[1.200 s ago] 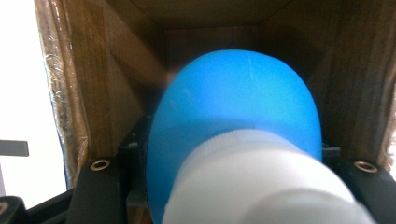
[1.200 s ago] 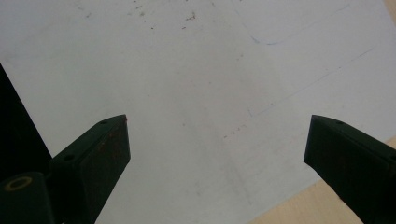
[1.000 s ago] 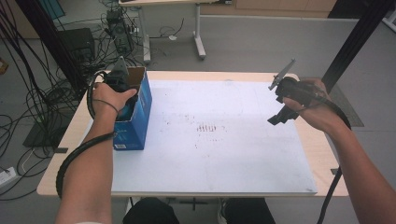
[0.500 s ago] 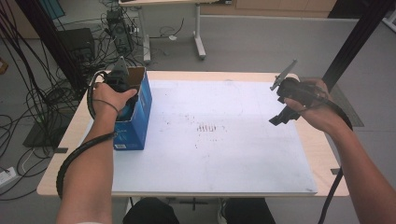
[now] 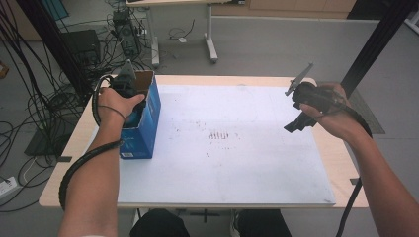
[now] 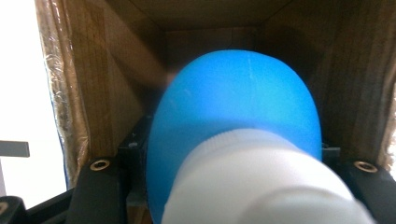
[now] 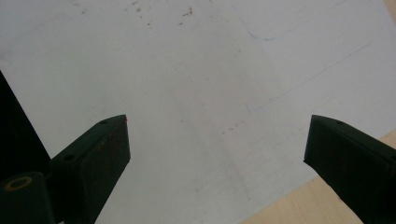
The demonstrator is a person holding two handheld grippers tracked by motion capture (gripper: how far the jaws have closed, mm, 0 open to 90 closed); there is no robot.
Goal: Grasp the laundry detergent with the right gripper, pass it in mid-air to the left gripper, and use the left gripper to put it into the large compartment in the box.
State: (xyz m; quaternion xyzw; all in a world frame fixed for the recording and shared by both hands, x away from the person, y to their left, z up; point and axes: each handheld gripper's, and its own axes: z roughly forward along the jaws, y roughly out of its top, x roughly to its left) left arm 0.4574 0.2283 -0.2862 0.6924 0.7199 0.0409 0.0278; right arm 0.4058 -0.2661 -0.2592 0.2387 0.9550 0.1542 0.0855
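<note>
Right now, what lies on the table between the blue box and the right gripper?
In the high view, just the white sheet with faint reddish marks; nothing stands between the blue box and the right gripper.

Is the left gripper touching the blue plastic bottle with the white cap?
Touching. In the left gripper view the blue plastic bottle sits wedged between the left gripper's jaws, inside the brown cardboard box.

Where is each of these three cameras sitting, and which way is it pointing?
High view: above the person's side, looking forward and down on the table; both forearms, left gripper and right gripper show.
Left gripper view: on that gripper, looking into the box at a blue bottle between its jaws.
Right gripper view: looking down past open jaws at the white sheet.
Shared: the sheet and the box.
</note>
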